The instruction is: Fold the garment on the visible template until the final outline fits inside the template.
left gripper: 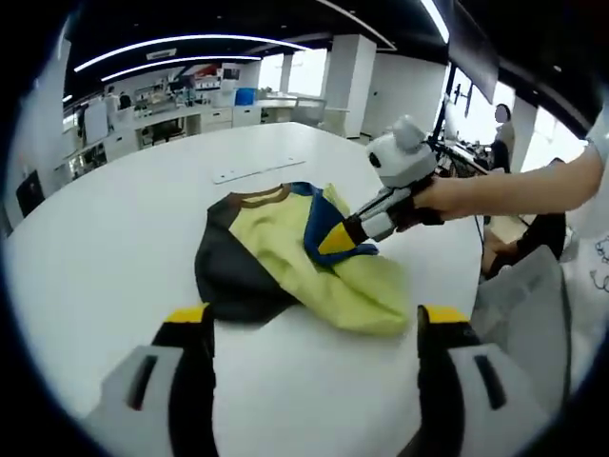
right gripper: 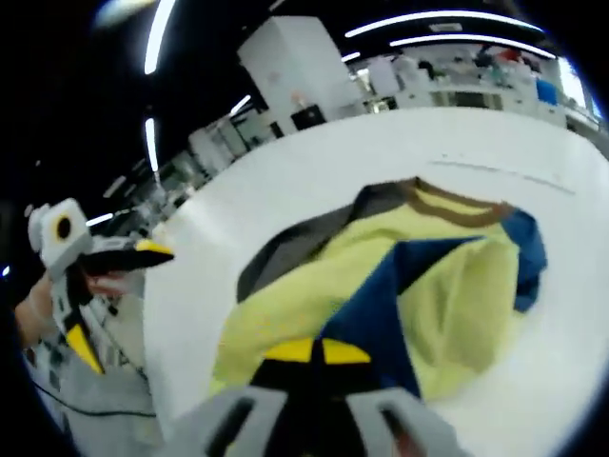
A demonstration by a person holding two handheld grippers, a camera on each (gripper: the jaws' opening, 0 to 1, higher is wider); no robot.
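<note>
White table (left gripper: pixel 114 228) | right gripper (right gripper: pixel 314 354) jaws pinching garment (left gripper: pixel 285 252) | left gripper (left gripper: pixel 314 328) jaws open, short of it

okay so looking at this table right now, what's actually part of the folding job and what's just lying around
Part of the job:
- garment, yellow, blue and dark
- right hand-held gripper, shut on the garment's blue part
- left hand-held gripper, open, off the garment
- white table

Lying about:
- thin strip on the table beyond the garment
- background desks
</note>
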